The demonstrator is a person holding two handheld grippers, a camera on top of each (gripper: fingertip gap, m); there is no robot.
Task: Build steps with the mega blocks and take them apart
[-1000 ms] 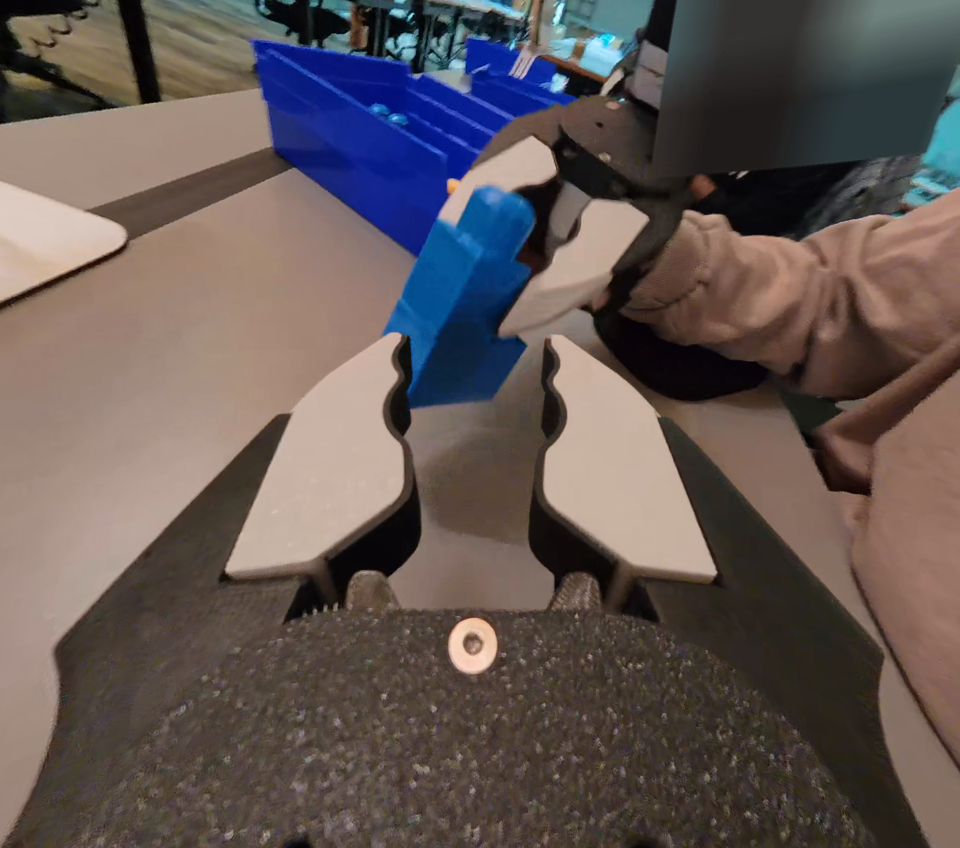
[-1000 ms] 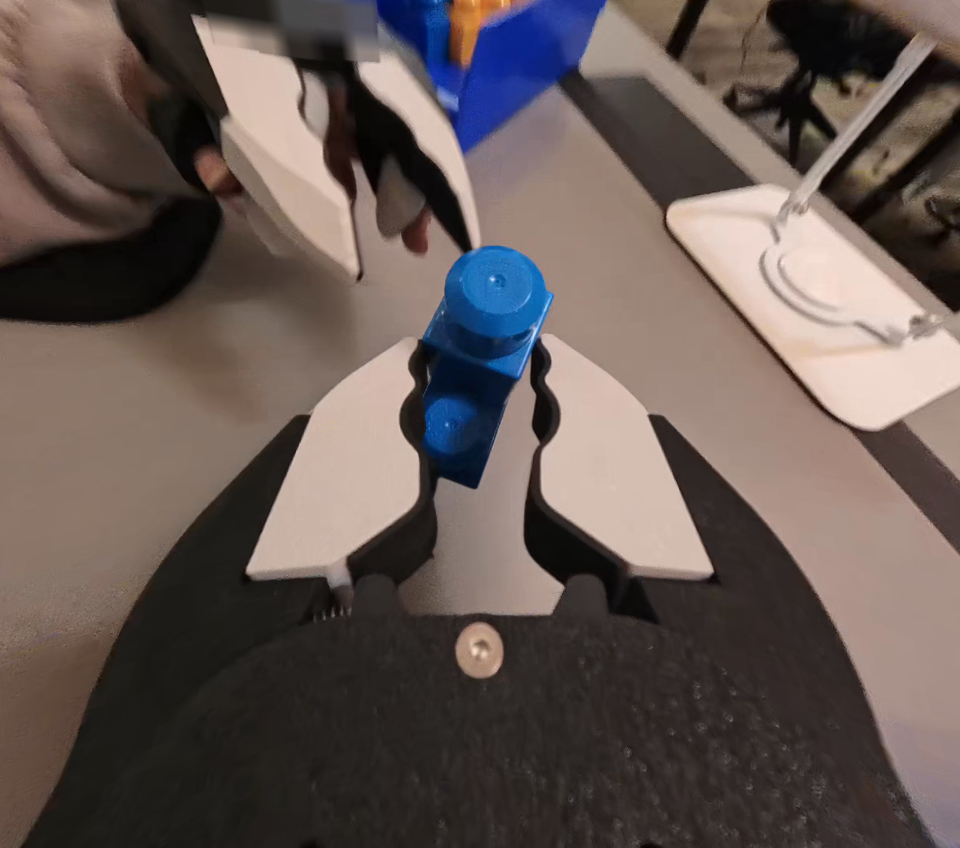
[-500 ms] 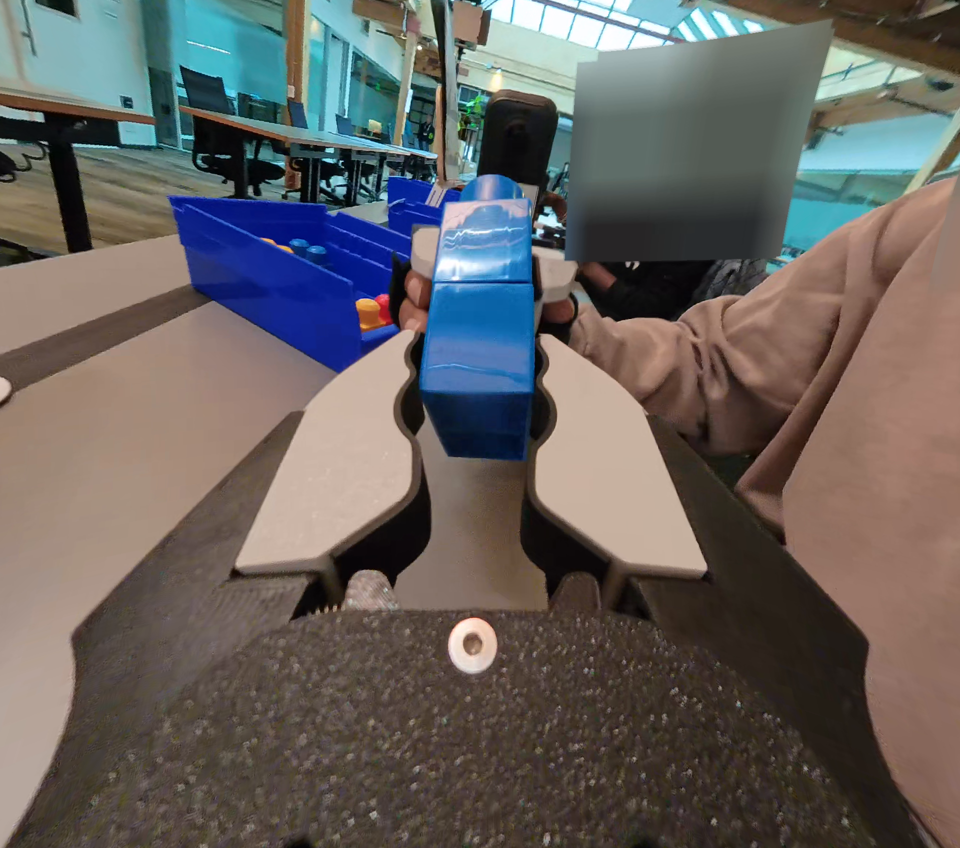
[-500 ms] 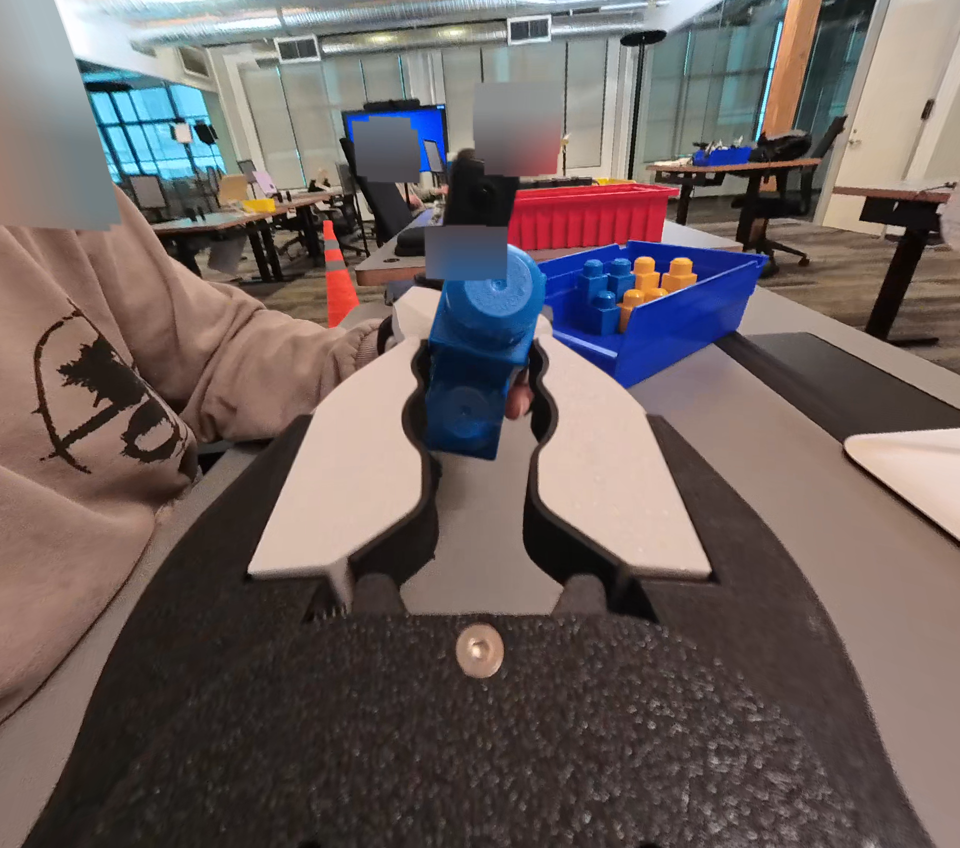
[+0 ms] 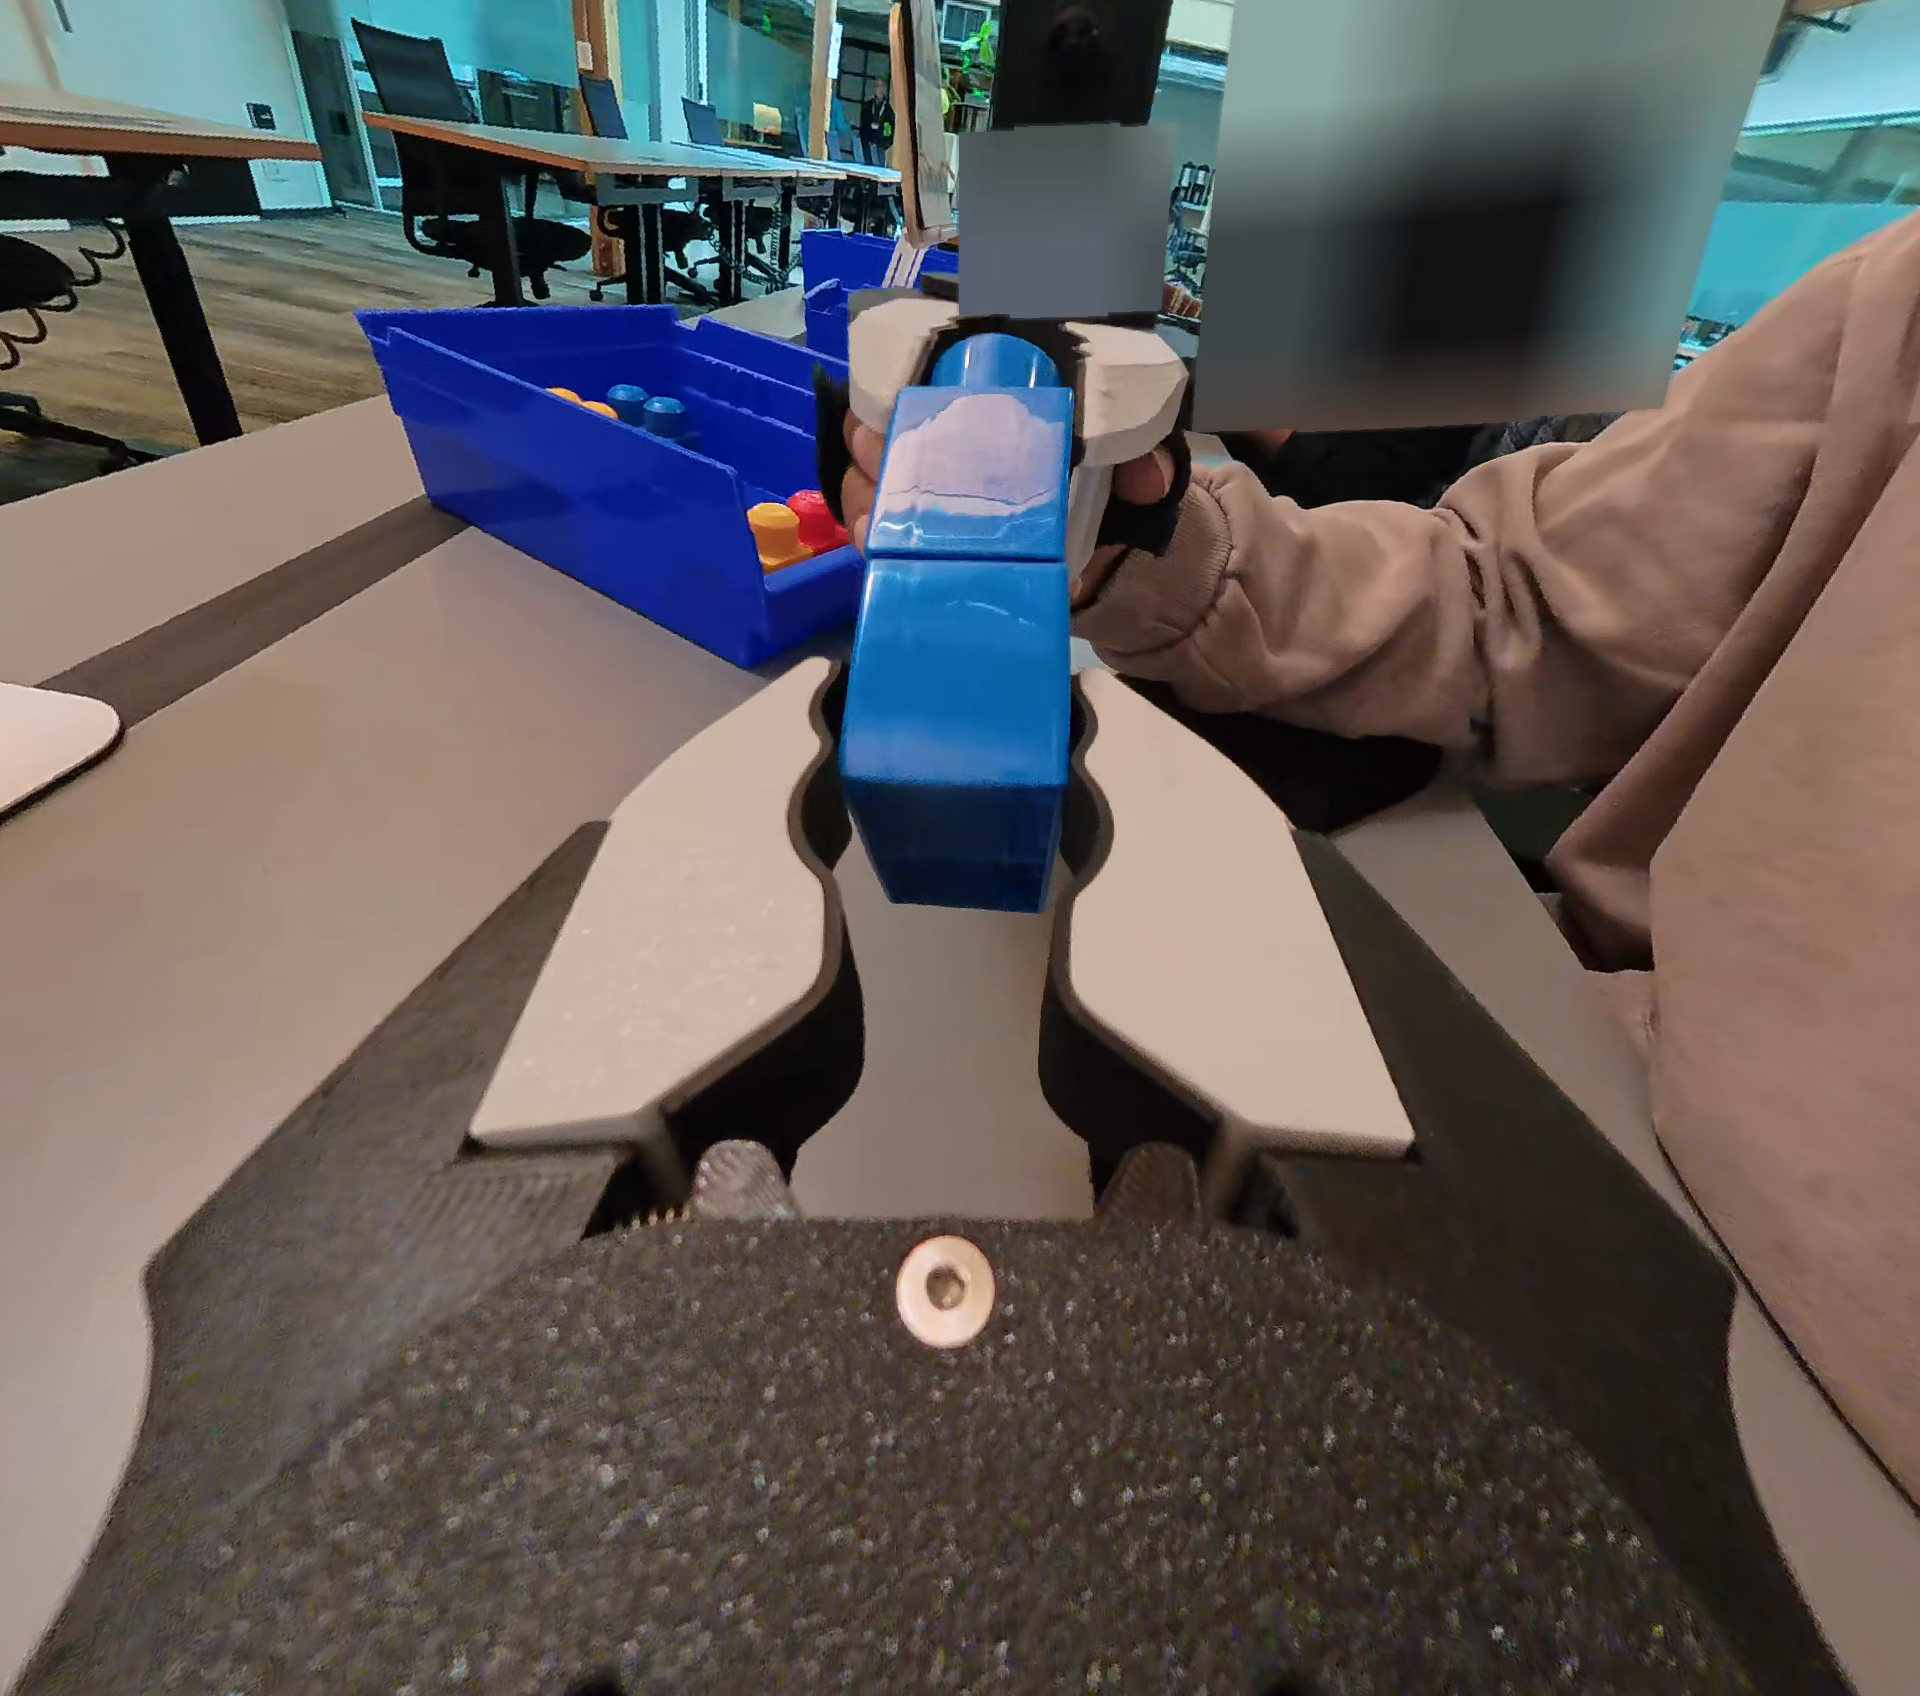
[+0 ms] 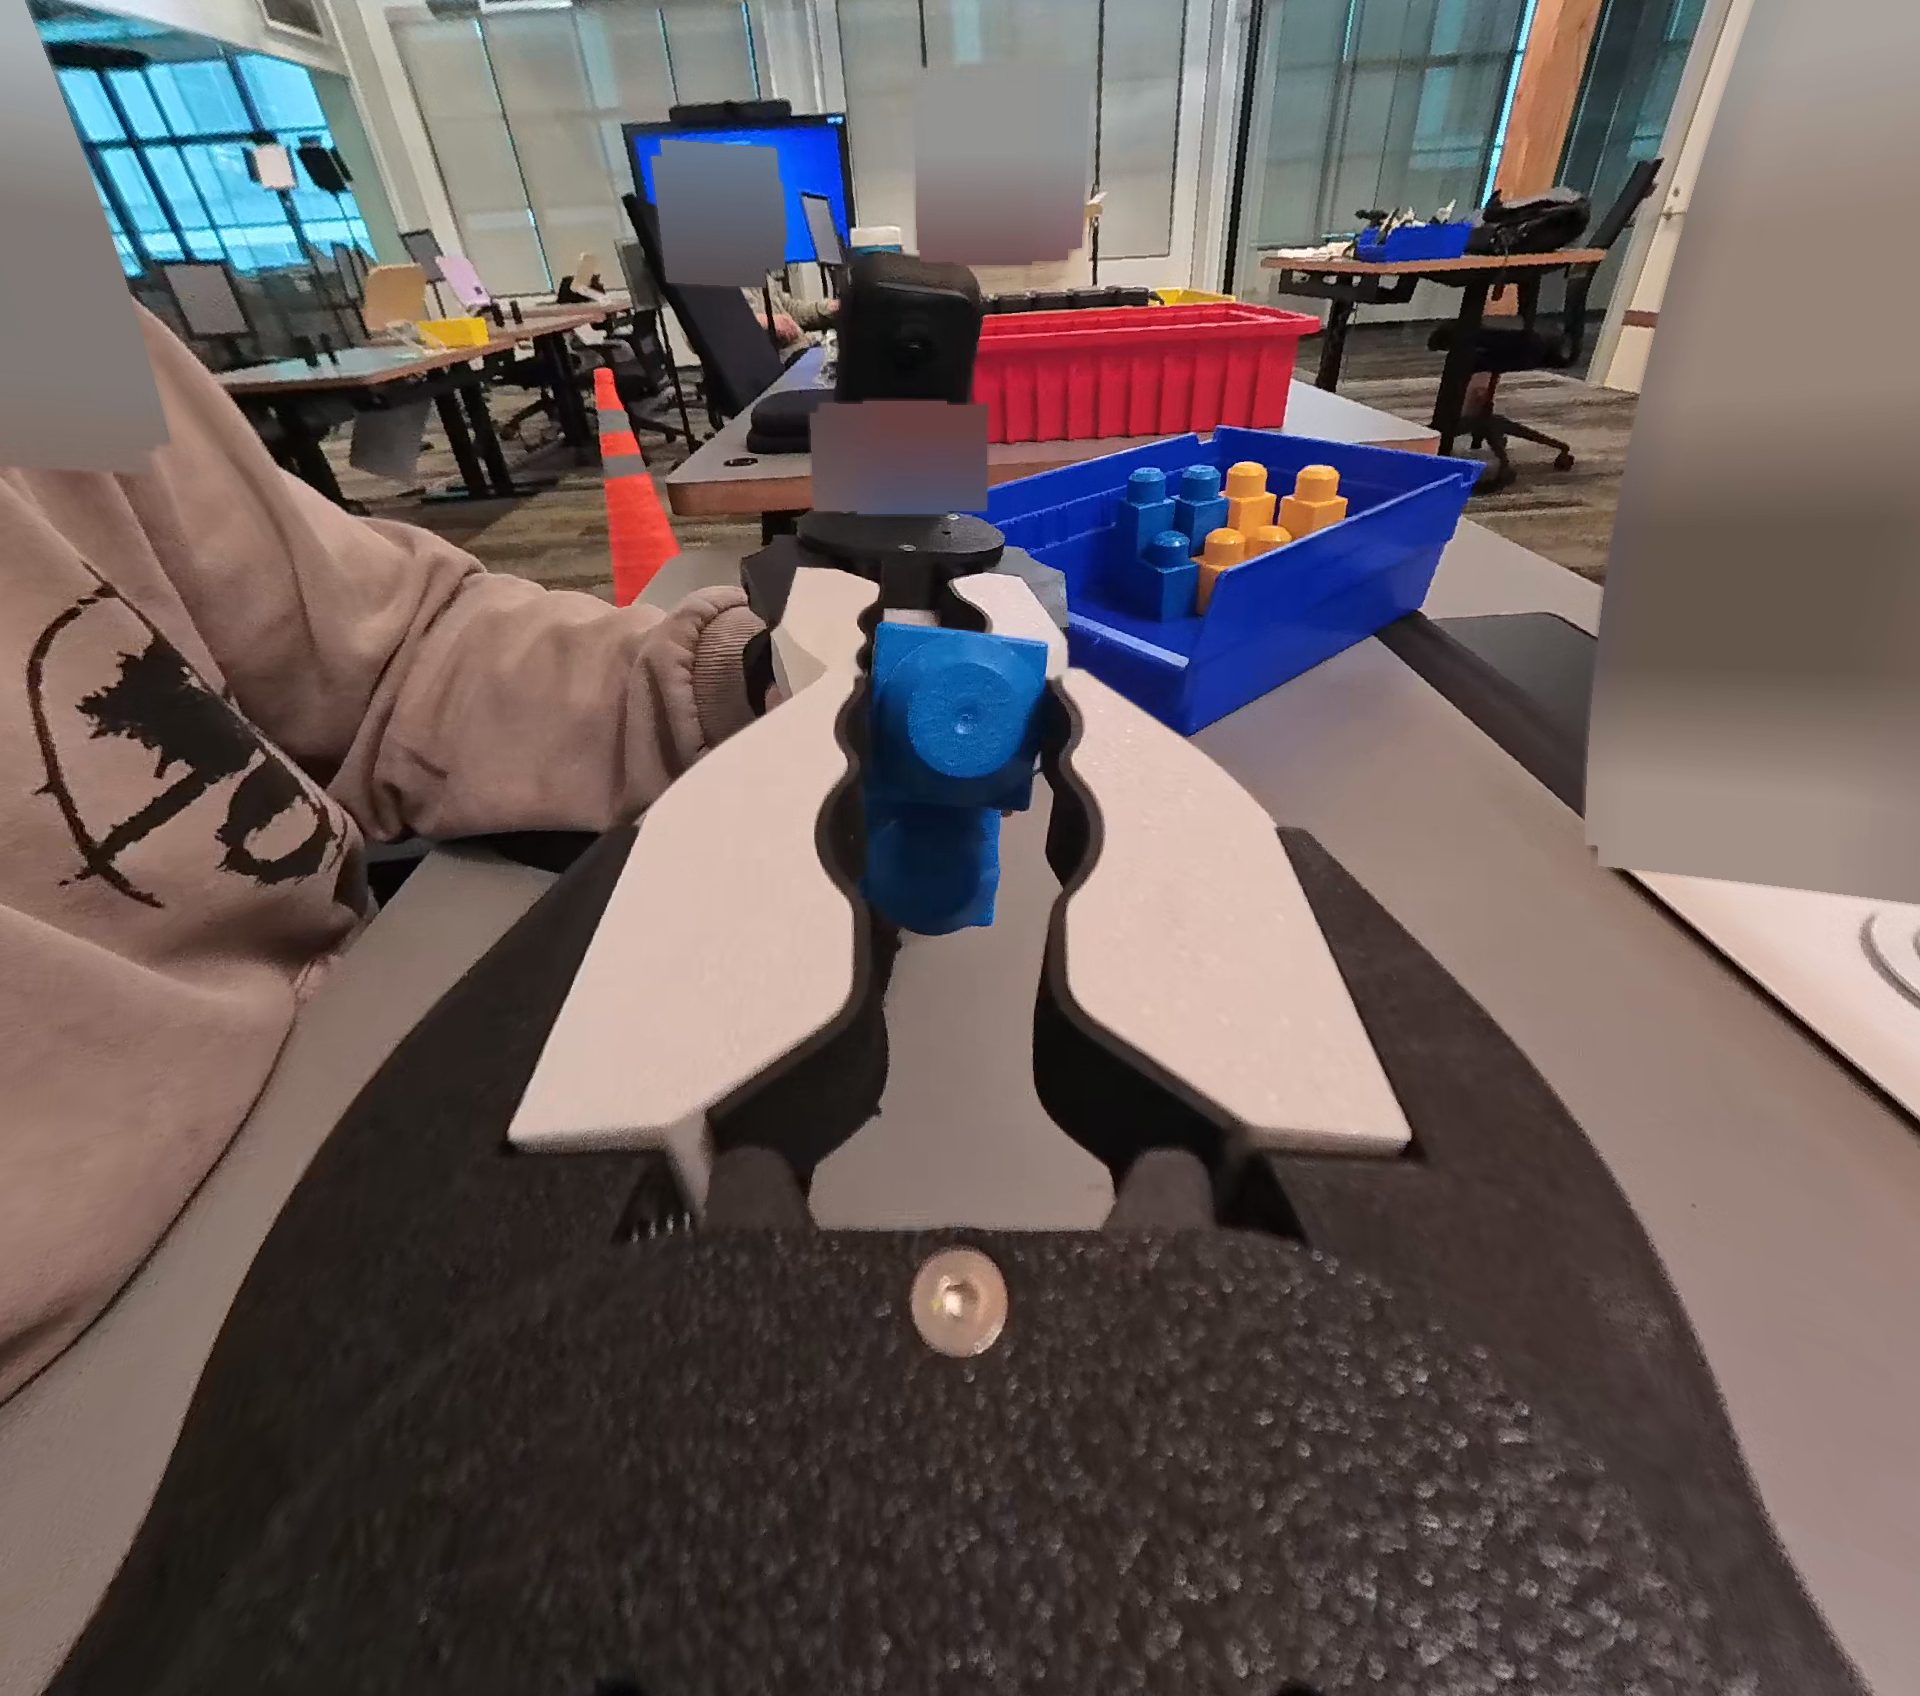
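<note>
Left claw (image 5: 951, 711): closed on the near end of the blue blocks (image 5: 961, 607), held above the table (image 5: 312, 763).
Right claw (image 6: 951, 716): closed on the blocks' other end, facing the left claw.
Bin (image 6: 1299, 607): blue, far on the table, holds blue and orange blocks.

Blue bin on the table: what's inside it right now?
The blue bin holds blue blocks and orange blocks stacked near its far end; the left wrist view adds a red block. Its walls hide the floor and any other pieces.
</note>
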